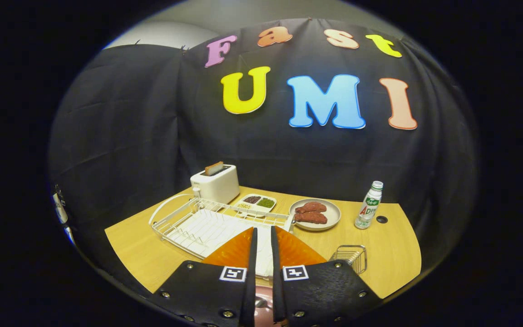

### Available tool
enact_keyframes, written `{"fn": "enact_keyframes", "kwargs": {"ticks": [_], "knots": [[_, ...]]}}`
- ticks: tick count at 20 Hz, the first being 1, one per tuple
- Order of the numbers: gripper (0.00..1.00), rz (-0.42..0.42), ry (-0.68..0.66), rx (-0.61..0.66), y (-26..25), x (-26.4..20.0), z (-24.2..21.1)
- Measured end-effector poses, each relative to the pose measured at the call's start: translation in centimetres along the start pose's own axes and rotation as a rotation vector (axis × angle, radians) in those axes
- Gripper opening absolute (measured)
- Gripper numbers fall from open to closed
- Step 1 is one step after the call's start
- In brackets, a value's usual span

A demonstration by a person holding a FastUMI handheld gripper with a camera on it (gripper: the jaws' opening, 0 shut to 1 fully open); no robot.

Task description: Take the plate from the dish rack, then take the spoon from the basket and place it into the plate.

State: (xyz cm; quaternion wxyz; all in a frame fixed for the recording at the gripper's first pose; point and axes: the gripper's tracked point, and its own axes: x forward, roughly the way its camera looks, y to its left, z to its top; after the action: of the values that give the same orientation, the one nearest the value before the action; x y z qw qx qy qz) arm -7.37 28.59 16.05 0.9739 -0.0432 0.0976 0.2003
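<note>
While the white wire dish rack [184, 222] sits at about ten o'clock from the fingertips on the light wooden table [393, 245], its slots look bare, and behind it at eleven o'clock stands a white boxy toaster [218, 185] with a brown slice of toast [214, 168] poking out of the top; just to the right of that lies a small white divided tray [256, 203] with dark and green fillings. The orange ribbed translucent plate [234, 252] is right at the gripper [261, 238], fanning out on both sides of the tips and seemingly off the rack, so I judge the first step is about done. The two fingers are drawn close with only a narrow slot between them, yet the slot reads pale rather than orange, so I cannot tell whether both press on the plate or merely stand in front of it. At one o'clock lies a round grey dish [332, 213] with two brown pieces of meat [311, 212], and at two o'clock a white plastic bottle with a green label [369, 205] stands upright. The small square silver wire basket [351, 258] lies near the fingers at roughly three to four o'clock, well apart from the rack; I cannot make out the spoon or its long axis inside it. The coming move turns on that: the plate must be set down flat first, then the gripper swings right and low to the basket
</note>
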Motion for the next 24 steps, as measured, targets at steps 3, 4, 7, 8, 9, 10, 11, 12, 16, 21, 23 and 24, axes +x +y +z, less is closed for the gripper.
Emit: {"fn": "enact_keyframes", "kwargs": {"ticks": [3, 4, 7, 8, 9, 10, 11, 12, 16, 21, 23, 24], "knots": [[0.15, -0.085, -0.06, 0.015, -4.2, -2.5, 1.8], [0.15, -0.12, -0.07, 0.019, -5.7, -3.6, 1.8], [0.15, -0.199, -0.084, 0.025, -9.4, -6.2, 1.5], [0.15, -0.224, -0.092, 0.026, -10.5, -7.0, 1.5], [0.15, -0.247, -0.101, 0.028, -11.7, -7.7, 1.5], [0.15, -0.267, -0.112, 0.031, -12.9, -7.9, 1.4], [0.17, -0.279, -0.124, 0.037, -13.6, -8.8, 1.4], [0.2, -0.264, -0.142, 0.046, -14.0, -8.6, 1.5], [0.96, -0.317, -0.21, 0.078, -18.2, -9.0, 1.1], [0.97, -0.35, -0.251, 0.064, -22.9, -7.3, -2.4], [0.97, -0.346, -0.279, 0.053, -24.2, -6.3, -4.7], [0.97, -0.345, -0.279, 0.046, -24.8, -5.9, -6.4]]}}
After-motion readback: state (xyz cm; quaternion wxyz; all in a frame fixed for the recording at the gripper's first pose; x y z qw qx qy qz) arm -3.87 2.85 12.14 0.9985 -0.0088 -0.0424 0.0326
